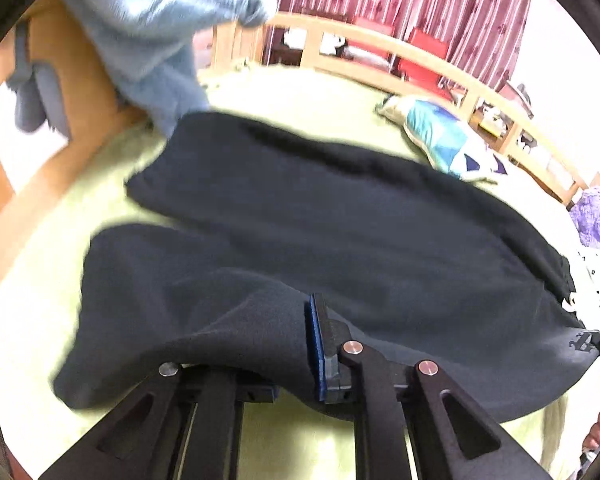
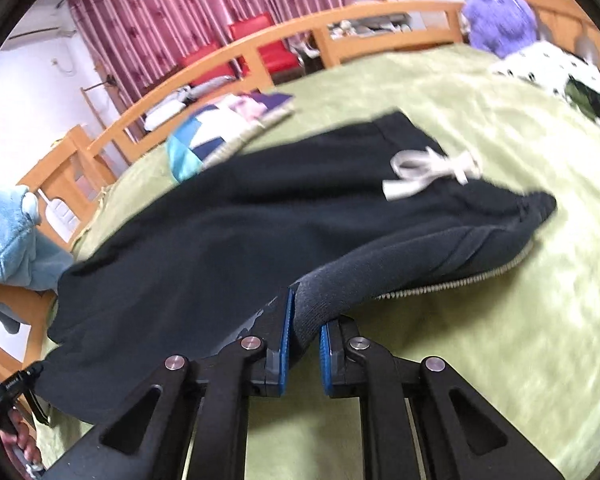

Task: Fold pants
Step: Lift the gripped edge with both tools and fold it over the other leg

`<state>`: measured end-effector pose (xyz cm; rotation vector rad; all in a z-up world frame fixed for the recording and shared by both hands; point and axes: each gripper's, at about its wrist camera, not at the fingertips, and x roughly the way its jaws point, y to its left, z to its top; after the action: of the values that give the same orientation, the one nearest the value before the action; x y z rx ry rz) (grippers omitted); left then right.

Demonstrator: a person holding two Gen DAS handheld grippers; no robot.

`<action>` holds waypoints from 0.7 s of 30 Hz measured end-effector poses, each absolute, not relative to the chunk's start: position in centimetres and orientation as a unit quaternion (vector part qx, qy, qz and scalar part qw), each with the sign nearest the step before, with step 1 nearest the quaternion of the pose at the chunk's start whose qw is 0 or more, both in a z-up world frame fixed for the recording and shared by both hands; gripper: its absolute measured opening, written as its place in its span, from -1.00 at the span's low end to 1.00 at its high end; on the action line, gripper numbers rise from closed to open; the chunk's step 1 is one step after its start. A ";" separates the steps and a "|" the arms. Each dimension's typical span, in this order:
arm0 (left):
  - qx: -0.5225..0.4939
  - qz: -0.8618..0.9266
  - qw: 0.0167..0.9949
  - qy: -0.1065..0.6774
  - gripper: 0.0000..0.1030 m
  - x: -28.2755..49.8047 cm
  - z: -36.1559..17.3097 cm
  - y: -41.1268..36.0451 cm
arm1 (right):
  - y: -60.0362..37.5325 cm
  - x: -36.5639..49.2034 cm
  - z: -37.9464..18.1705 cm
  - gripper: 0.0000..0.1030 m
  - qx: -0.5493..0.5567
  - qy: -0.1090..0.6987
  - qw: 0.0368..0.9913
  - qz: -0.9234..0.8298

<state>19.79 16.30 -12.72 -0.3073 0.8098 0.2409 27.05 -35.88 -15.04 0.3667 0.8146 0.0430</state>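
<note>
While both tools were clenched on the dark navy fleece pants (image 1: 340, 240), we judged the fold to be just starting.
The left tool (image 1: 296, 376) gripped a leg end, the right tool (image 2: 304, 344) the ribbed waistband edge, and the pants lay spread on the green bed cover (image 2: 500, 320), their near edge lifted. We would have raised both ends evenly, kept the fabric taut and laid edge on edge. We counted one pair of pants, two tools, one white drawstring (image 2: 428, 172), two red chairs (image 2: 256, 36).
</note>
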 end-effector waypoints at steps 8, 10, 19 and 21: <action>-0.112 0.150 0.920 0.345 -0.77 27.1 -9.3 16.2 | -35.4 33.0 -10.6 -0.78 0.151 0.359 0.920 0.035; -0.107 0.157 0.923 0.335 -0.77 28.8 -9.0 16.1 | -35.1 35.4 -9.8 -0.78 0.145 0.352 0.924 0.038; -0.098 0.179 0.928 0.312 -0.77 37.5 -10.0 16.4 | -33.2 45.5 -10.6 -0.79 0.125 0.335 0.933 0.045; -0.099 0.181 0.929 0.308 -0.77 38.7 -10.3 16.5 | -32.8 47.1 -11.2 -0.79 0.127 0.333 0.933 0.044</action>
<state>38.73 16.50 -10.25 -0.2034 0.6321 0.3715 47.11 -32.83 -11.19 0.2601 0.6821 0.0908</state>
